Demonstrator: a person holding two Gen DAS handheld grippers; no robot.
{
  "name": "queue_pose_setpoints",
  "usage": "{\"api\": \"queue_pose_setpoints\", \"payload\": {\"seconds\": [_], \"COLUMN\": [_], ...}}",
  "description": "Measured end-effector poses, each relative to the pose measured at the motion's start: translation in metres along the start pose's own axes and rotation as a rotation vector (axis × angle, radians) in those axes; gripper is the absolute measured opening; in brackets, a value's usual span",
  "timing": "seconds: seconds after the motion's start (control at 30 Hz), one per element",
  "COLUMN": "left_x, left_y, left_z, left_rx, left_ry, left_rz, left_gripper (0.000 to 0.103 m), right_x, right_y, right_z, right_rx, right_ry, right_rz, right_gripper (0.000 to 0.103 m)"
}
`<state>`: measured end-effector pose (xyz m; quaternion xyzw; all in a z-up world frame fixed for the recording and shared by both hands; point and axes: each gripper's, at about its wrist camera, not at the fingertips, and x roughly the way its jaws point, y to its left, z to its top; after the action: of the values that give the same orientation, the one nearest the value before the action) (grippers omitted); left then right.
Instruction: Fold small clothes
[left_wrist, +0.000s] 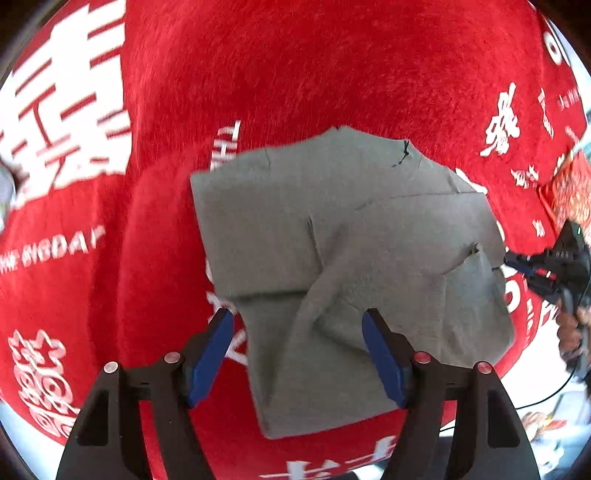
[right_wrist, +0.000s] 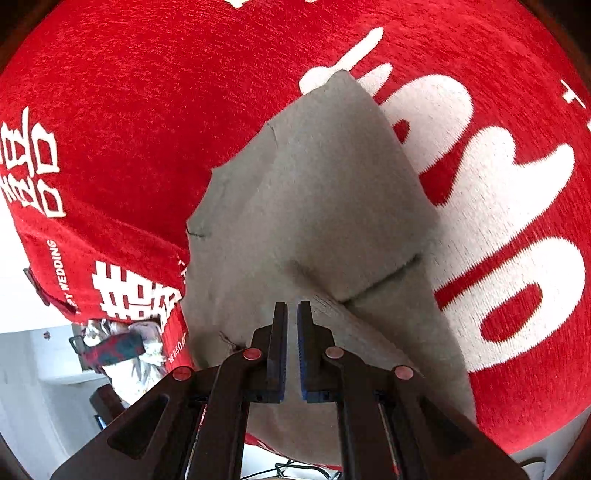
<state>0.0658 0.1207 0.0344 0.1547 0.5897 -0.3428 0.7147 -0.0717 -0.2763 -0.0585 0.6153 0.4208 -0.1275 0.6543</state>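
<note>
A small grey garment (left_wrist: 332, 258) lies partly folded on a red cloth with white lettering (left_wrist: 295, 66). My left gripper (left_wrist: 297, 332) is open, its blue pads on either side of the garment's near part, just above it. The right gripper (left_wrist: 532, 266) shows at the garment's right edge in the left wrist view. In the right wrist view the right gripper (right_wrist: 291, 314) has its jaws nearly closed with a thin gap, at the near edge of the grey garment (right_wrist: 314, 192); I cannot see cloth between the pads.
The red cloth (right_wrist: 147, 92) covers the whole work surface and hangs over its edge at the left. Below that edge lie crumpled clothes (right_wrist: 122, 347) on a pale floor. A black cable (left_wrist: 546, 398) runs at the lower right.
</note>
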Motion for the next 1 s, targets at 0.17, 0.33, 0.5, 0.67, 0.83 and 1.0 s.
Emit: {"api": "queue_pose_setpoints", "payload": {"seconds": [0.17, 0.33, 0.5, 0.67, 0.83, 1.0], "left_x": [0.013, 0.054, 0.087, 0.093, 0.051, 0.001], "left_y": [-0.016, -0.033, -0.046, -0.052, -0.043, -0.025], "left_z": [0.012, 0.031, 0.048, 0.043, 0.033, 0.036], "left_rx": [0.078, 0.064, 0.045, 0.042, -0.008, -0.093], "left_ry": [0.041, 0.107, 0.142, 0.144, 0.065, -0.015], "left_rz": [-0.009, -0.035, -0.071, -0.052, -0.102, -0.093], "left_gripper": [0.073, 0.073, 0.07, 0.008, 0.008, 0.008], "right_x": [0.005, 0.02, 0.046, 0.057, 0.026, -0.024], "right_y": [0.026, 0.042, 0.047, 0.058, 0.08, 0.112], "right_z": [-0.006, -0.009, -0.002, -0.016, -0.031, -0.016], "right_rx": [-0.208, -0.408, -0.492, -0.637, -0.72, -0.719], "right_ry": [0.026, 0.08, 0.146, 0.195, 0.166, 0.055], "right_rz": [-0.204, -0.327, -0.396, -0.496, -0.461, -0.384], "right_gripper": [0.013, 0.061, 0.061, 0.007, 0.007, 0.007]}}
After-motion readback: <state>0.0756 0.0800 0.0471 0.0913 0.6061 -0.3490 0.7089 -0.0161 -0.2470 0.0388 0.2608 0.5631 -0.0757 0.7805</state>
